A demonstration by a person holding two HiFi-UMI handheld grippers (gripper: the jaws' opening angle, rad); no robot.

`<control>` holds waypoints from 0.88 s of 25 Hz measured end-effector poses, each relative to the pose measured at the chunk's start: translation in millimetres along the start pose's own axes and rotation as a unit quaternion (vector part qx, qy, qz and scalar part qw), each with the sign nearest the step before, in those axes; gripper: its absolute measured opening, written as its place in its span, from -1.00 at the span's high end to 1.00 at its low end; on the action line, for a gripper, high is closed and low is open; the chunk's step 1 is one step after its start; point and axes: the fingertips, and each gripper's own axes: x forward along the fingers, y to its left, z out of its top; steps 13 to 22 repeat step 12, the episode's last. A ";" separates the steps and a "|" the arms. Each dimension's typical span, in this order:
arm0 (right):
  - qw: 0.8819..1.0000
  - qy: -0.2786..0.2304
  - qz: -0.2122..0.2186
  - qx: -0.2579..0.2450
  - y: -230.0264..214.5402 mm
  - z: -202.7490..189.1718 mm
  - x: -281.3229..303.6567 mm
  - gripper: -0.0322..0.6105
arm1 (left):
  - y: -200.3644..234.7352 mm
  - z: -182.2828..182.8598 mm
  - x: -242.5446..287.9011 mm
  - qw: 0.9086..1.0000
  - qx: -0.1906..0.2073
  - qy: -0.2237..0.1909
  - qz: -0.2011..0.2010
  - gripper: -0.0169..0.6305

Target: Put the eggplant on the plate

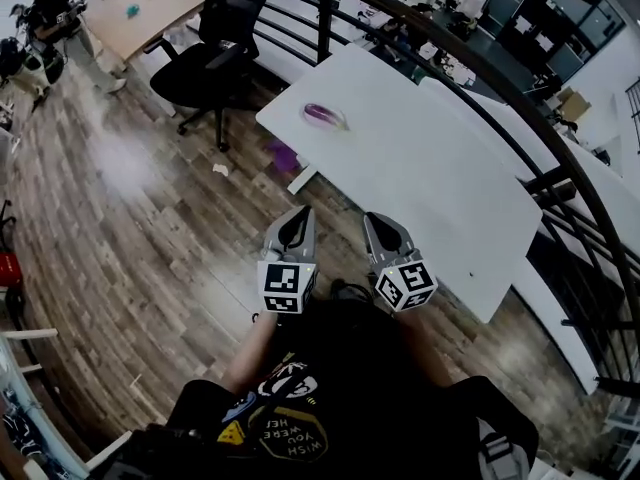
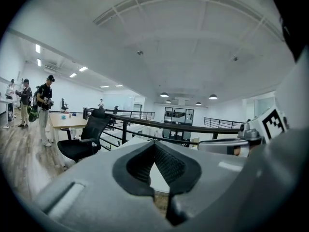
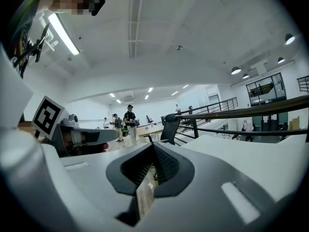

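In the head view a purple eggplant (image 1: 322, 114) lies on a small pale plate (image 1: 341, 124) near the far left corner of the white table (image 1: 430, 178). Both grippers are held close to my body, well short of the plate and off the table's near edge. My left gripper (image 1: 300, 212) has its jaws together with nothing between them, and so does my right gripper (image 1: 372, 218). The left gripper view shows its tips (image 2: 154, 144) meeting, aimed over the table toward the railing. In the right gripper view the tips (image 3: 153, 145) also meet. Neither gripper view shows the eggplant.
A black office chair (image 1: 215, 53) stands beyond the table's left end. A curved black railing (image 1: 480, 88) runs behind the table. Something purple (image 1: 283, 154) lies on the wooden floor under the table's corner. People (image 1: 50, 18) stand by a wooden desk (image 1: 150, 13) at the far left.
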 end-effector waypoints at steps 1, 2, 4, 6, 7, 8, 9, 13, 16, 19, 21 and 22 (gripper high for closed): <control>1.000 0.000 0.004 0.001 3.5 -1.4 -2.5 0.89 | -0.4 -0.1 -3.1 1.000 0.000 -0.002 0.004 0.93; 1.000 0.000 0.008 0.002 5.8 -0.7 -4.8 0.89 | -1.8 1.6 -4.9 1.000 0.002 -0.003 0.007 0.93; 1.000 -0.002 0.017 0.003 7.0 5.0 -11.3 0.89 | -10.9 8.9 -5.9 1.000 0.011 -0.007 0.009 0.93; 1.000 -0.005 0.023 0.001 4.8 8.3 -19.1 0.89 | -24.1 12.7 -4.9 1.000 0.018 -0.011 0.009 0.93; 1.000 -0.005 0.025 0.001 3.4 7.2 -21.7 0.89 | -29.3 11.4 -3.9 1.000 0.019 -0.010 0.009 0.93; 1.000 -0.004 0.027 0.004 2.6 4.6 -23.0 0.89 | -33.1 8.4 -2.8 1.000 0.019 -0.008 0.009 0.93; 1.000 -0.003 0.030 0.006 2.6 1.3 -23.3 0.89 | -35.7 4.7 -1.8 1.000 0.020 -0.005 0.009 0.93; 0.999 0.003 0.043 0.007 4.6 -8.4 -21.4 0.89 | -40.1 -5.5 1.7 1.000 0.021 0.002 0.006 0.93; 0.999 0.003 0.043 0.007 4.6 -8.4 -21.4 0.89 | -40.1 -5.5 1.7 1.000 0.021 0.002 0.006 0.93; 0.999 0.003 0.043 0.007 4.6 -8.4 -21.4 0.89 | -40.1 -5.5 1.7 1.000 0.021 0.002 0.006 0.93; 0.999 0.003 0.043 0.007 4.6 -8.4 -21.4 0.89 | -40.1 -5.5 1.7 1.000 0.021 0.002 0.006 0.93; 0.999 0.003 0.043 0.007 4.6 -8.4 -21.4 0.89 | -40.1 -5.5 1.7 1.000 0.021 0.002 0.006 0.93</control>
